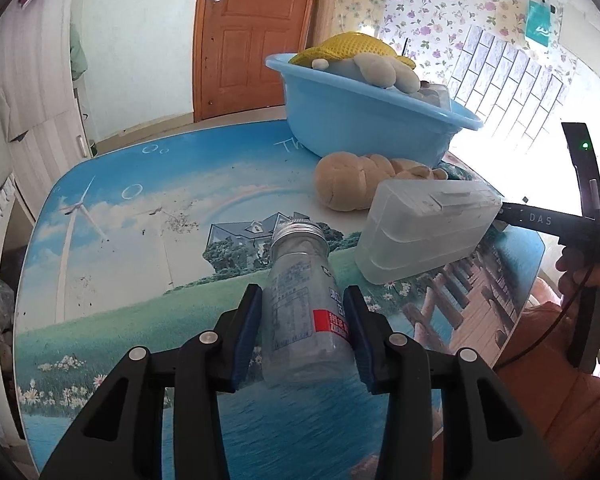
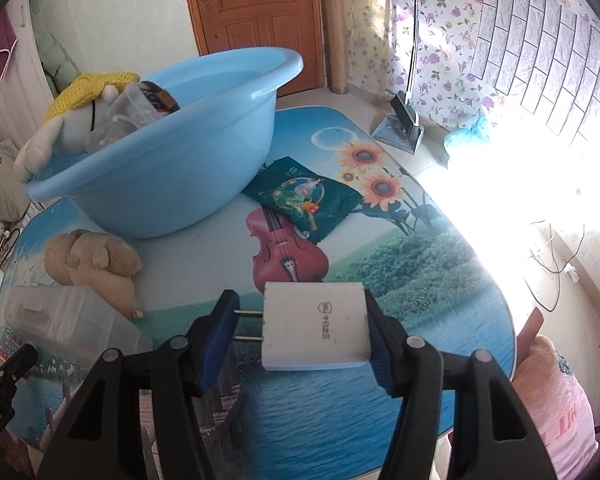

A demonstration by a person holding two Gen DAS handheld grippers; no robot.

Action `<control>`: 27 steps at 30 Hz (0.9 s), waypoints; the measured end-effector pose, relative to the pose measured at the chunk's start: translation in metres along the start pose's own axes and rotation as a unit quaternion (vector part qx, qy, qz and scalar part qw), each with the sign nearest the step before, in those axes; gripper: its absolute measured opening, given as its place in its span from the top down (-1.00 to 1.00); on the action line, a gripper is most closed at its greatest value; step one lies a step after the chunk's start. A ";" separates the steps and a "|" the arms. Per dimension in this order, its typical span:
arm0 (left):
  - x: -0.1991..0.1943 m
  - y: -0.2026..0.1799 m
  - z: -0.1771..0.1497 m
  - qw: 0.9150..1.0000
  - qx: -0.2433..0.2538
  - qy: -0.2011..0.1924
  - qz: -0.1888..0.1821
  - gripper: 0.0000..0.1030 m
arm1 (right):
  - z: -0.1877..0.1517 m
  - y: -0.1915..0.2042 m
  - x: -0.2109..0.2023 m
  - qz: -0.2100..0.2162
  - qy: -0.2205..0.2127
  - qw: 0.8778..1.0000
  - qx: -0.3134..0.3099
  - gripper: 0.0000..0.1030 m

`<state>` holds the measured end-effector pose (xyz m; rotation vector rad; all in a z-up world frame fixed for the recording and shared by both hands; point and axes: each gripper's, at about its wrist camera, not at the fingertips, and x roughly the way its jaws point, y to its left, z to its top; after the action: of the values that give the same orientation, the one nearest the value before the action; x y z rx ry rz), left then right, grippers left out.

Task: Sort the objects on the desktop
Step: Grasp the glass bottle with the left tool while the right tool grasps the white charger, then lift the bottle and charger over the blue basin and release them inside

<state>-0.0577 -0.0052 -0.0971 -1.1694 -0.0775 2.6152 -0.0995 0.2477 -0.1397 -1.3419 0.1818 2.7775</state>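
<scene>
My left gripper [image 1: 302, 322] is shut on a clear plastic bottle [image 1: 304, 304] with a silver cap and a red label, held over the table. My right gripper [image 2: 300, 322] is shut on a white charger plug [image 2: 316, 326], its two prongs against the left pad. A blue basin [image 1: 364, 116] stands at the back of the table and holds a yellow knit plush and clear containers; it also shows in the right wrist view [image 2: 160, 160]. The right gripper's body shows at the right edge of the left wrist view.
A tan plush toy [image 1: 356, 184] [image 2: 96, 264] and a translucent plastic box [image 1: 428, 232] [image 2: 68, 320] lie near the basin. A green snack packet [image 2: 304, 200] lies right of the basin. The printed table [image 1: 140, 240] drops off at its edges; a door stands behind.
</scene>
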 end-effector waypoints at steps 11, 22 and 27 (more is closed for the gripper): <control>-0.007 0.004 0.002 0.999 -0.022 0.005 0.027 0.22 | -0.004 0.023 -0.033 0.029 -0.061 0.995 -0.078 -0.14; -0.019 0.001 0.005 0.998 -0.040 0.013 0.039 0.25 | -0.002 0.015 -0.060 0.100 -0.112 0.984 -0.092 -0.14; -0.023 -0.003 0.009 0.998 -0.035 0.012 0.041 0.26 | -0.002 0.008 -0.059 0.113 -0.109 0.984 -0.079 -0.14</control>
<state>-0.0492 -0.0080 -0.0737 -1.2520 -0.1210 2.6896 -0.0617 0.2394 -0.0941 -1.0937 0.1122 3.1645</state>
